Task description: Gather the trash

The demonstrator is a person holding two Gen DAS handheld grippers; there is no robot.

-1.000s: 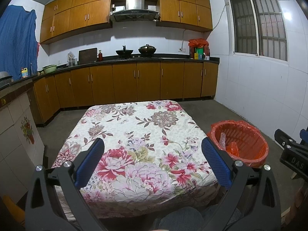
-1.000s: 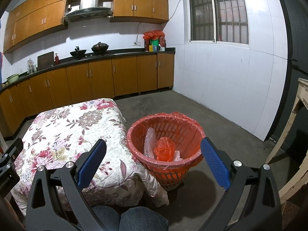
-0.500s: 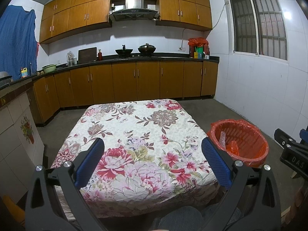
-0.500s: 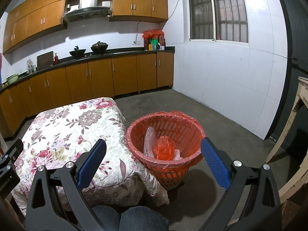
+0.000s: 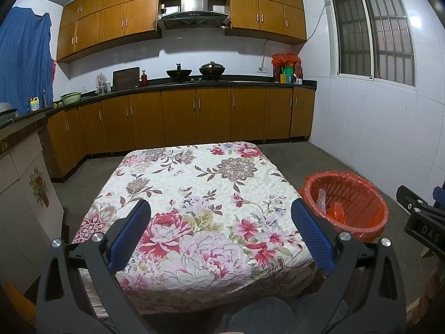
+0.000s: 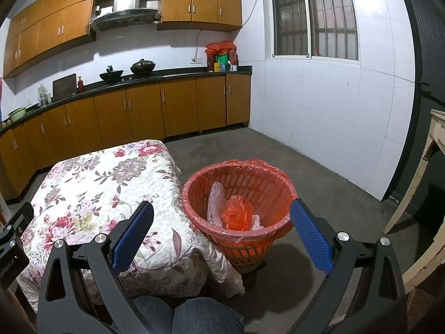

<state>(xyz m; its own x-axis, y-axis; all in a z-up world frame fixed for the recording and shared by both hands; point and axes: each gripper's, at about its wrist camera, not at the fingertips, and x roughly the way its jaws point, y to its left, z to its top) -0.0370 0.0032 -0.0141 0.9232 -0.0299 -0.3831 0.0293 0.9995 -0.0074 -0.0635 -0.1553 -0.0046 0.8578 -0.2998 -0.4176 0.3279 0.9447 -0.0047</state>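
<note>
A red plastic basket (image 6: 278, 183) lined with a red bag stands on the floor right of the table; it also shows in the left wrist view (image 5: 370, 194). Inside lie a crumpled red bag (image 6: 238, 213), clear plastic wrap (image 6: 214, 200) and a bit of white paper. The table with a floral cloth (image 5: 194, 189) bears no loose trash that I can see. My left gripper (image 5: 221, 228) is open and empty above the table's near edge. My right gripper (image 6: 221, 228) is open and empty, near and in front of the basket.
Wooden kitchen cabinets and a counter (image 5: 194, 83) with pots run along the back wall. A tiled wall (image 6: 333, 117) and window are at right. A pale wooden frame (image 6: 425, 167) stands at far right. My knees show at the bottom. Bare concrete floor surrounds the basket.
Both views have shifted very slightly; the basket sits a touch lower in the right wrist view. Both grippers stay open and empty.
</note>
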